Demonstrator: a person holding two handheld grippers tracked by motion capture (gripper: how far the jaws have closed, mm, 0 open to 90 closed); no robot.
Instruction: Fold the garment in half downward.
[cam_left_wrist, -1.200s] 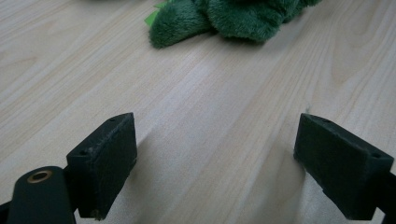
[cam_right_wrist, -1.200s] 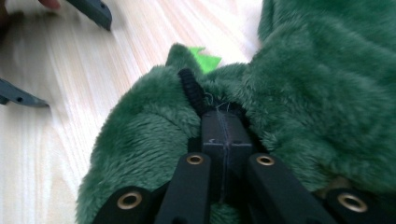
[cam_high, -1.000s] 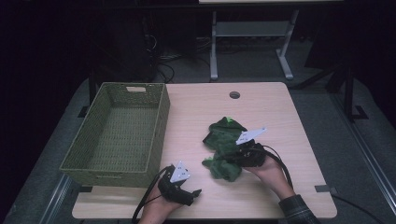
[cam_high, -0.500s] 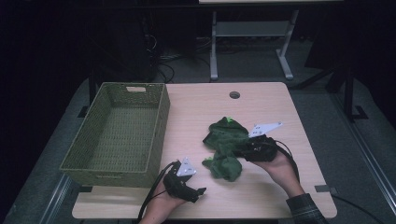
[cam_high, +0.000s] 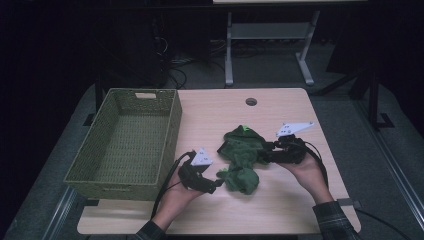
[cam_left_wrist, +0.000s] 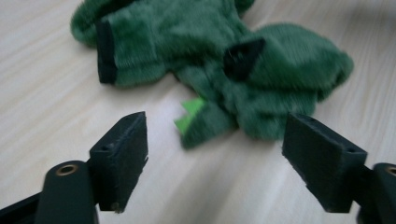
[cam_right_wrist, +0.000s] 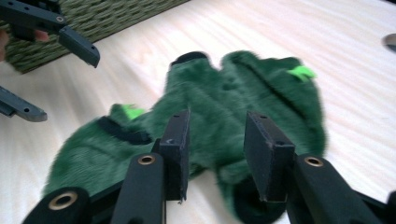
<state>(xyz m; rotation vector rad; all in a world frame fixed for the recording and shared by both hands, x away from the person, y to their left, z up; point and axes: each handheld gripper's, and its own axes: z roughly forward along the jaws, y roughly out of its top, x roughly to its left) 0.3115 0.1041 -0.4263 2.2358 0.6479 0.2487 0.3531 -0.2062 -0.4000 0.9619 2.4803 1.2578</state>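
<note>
The step in hand looks like getting a grip on the green plush fabric pieces (cam_high: 242, 157), 2 fuzzy bundles with black cuffs and bright green tags that lie crumpled near the middle of the table (cam_high: 280, 210), toward its near edge, well right of the woven basket (cam_high: 125, 140) that sits along the table's left edge.

The right gripper (cam_right_wrist: 217, 154) lies low against the pile's right side; its jaws have just been opening and stand partly apart, fabric showing between them with no pad visibly pressing, so it seems to hold nothing.

The left gripper (cam_left_wrist: 215, 158) hangs just short of the pile's near-left end, its jaws wide though just closing a little, gripping nothing.

Next, I judge, each gripper must pinch 1 piece and carry it toward the basket.
</note>
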